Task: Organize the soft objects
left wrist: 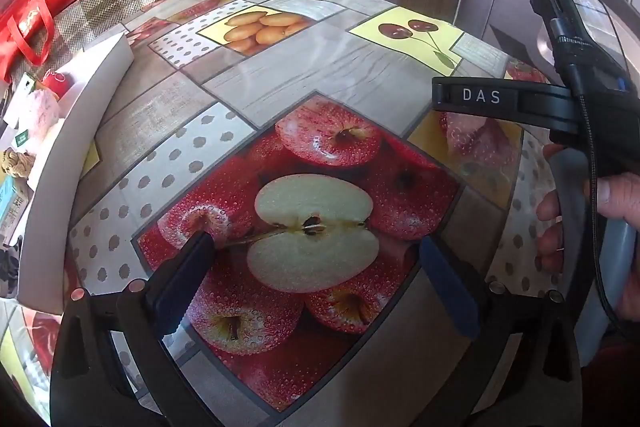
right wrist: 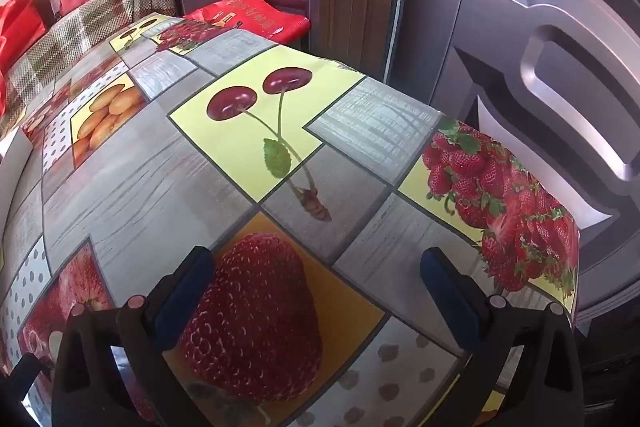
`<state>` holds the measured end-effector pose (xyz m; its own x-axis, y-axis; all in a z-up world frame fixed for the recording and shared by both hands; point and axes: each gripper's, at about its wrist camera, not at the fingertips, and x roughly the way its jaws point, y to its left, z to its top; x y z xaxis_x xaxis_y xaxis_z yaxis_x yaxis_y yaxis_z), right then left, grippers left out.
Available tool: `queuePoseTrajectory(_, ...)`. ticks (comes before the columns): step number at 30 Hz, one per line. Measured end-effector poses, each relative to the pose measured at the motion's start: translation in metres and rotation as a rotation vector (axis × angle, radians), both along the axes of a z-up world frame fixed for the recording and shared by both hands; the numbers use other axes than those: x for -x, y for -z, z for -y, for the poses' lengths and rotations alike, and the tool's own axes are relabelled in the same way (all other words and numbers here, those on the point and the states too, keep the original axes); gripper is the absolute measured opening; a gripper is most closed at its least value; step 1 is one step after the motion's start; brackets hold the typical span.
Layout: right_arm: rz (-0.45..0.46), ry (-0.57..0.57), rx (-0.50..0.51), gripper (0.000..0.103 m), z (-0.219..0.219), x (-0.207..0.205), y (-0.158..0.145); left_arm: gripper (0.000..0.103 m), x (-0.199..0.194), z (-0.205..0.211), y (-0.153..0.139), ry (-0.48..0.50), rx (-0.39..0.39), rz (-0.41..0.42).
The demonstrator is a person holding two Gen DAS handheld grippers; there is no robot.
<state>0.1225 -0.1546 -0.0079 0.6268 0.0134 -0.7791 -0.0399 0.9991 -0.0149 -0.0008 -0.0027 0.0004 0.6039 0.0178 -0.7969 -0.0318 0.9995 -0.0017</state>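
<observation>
both grippers are hanging over a table covered in a fruit-print tablecloth [left wrist: 280, 75], tilted steeply down at it, and neither is carrying anything. the left gripper [left wrist: 316, 247] is standing with its jaws spread as wide as they go, framing only the printed halved apple. the right gripper [right wrist: 316, 259] is doing the same over a printed strawberry, with bare cloth between its fingers.

the soft objects are lying far off to the left of the left gripper and somewhat ahead of it, inside a white box [left wrist: 80, 131] whose near wall is running roughly alongside the gripper's line of sight. within it a red plush toy [left wrist: 56, 81] is sitting furthest forward, a pale pink plush [left wrist: 40, 115] is sitting just beside it and nearer, and a small tan knitted piece [left wrist: 16, 163] is lying nearer again. they are too squeezed at the edge of the view to tell their long axes.

in the right wrist view only a sliver of the box [right wrist: 16, 151] is showing at the far left edge, so the left gripper is judged the nearer one. reaching a toy is likely calling for a swing leftward over the box wall, then a descent from above.

the right gripper's body [left wrist: 560, 75] and the hand [left wrist: 580, 211] holding it are showing to the left gripper's right, well apart from the box.
</observation>
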Motion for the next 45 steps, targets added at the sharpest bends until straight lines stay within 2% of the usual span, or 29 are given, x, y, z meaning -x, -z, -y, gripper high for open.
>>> queuePoseTrajectory(45, 0.003, -0.001, -0.023, 0.103, -0.0024, 0.0003, 0.0010, 0.102, 0.0029, -0.0038, -0.0013, 0.000, 0.004, -0.001)
